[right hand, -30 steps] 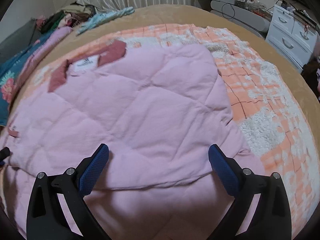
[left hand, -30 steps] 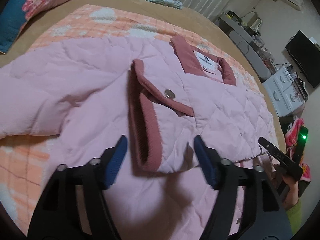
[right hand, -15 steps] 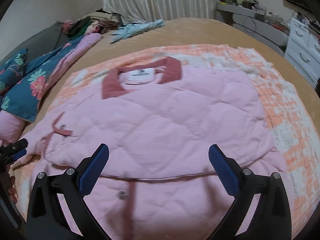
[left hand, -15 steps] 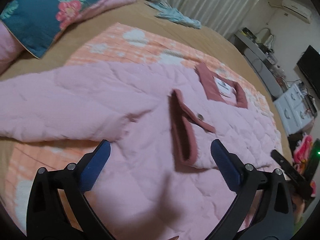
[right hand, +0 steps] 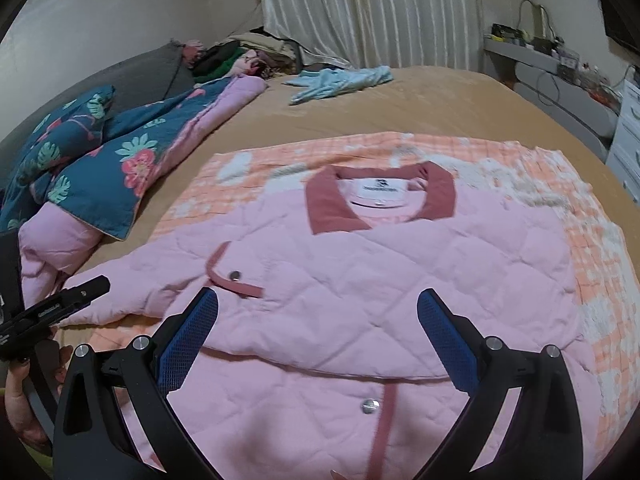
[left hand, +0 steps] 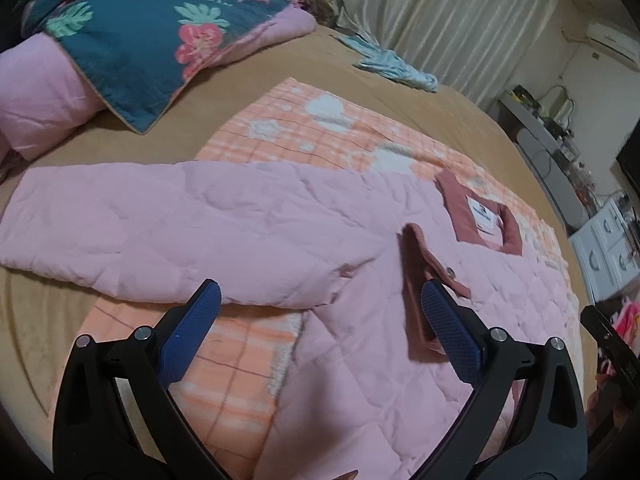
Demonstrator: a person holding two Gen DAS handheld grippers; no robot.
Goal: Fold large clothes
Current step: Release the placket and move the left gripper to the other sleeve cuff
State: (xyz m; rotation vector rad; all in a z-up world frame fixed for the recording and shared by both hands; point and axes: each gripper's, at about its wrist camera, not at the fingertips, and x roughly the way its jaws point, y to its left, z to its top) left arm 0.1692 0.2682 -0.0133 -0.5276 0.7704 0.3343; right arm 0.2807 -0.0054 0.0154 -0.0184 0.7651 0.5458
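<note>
Left tongs: left gripper [left hand: 318,322] stands with its blue pads spread wide and nothing between them; its jaws have just been opening, which reads as a release so the cloth stays where it lies. It hangs above the near part of the jacket, pointing down and forward.
Right tongs: right gripper [right hand: 318,330] is likewise spread wide and empty, poised over the middle of the jacket with no cloth pinched.
Person: a hand [right hand: 24,396] at the left edge of the right wrist view carries the other tool, probably lifted clear so the whole garment can be looked over.
Task thing: pink quilted jacket [right hand: 400,280] lies flat on the bed, collar [right hand: 340,208] away from the tongs and label facing up, so the fold lines run square to the person.
Folded sleeve: one sleeve is laid across the chest, its dark pink cuff [left hand: 416,280] with a snap resting on the body; this narrows the garment for folding.
Open sleeve: the other sleeve [left hand: 160,232] stretches straight out to the side past the blanket, unfolded; I judge it the next part to bring in.
Underlay: orange checked blanket [right hand: 592,248] sits beneath the jacket, giving a flat working patch.
Surroundings: floral quilt [left hand: 152,40] and a light blue garment [right hand: 344,80] lie well apart at the far side of the bed, out of the way.
</note>
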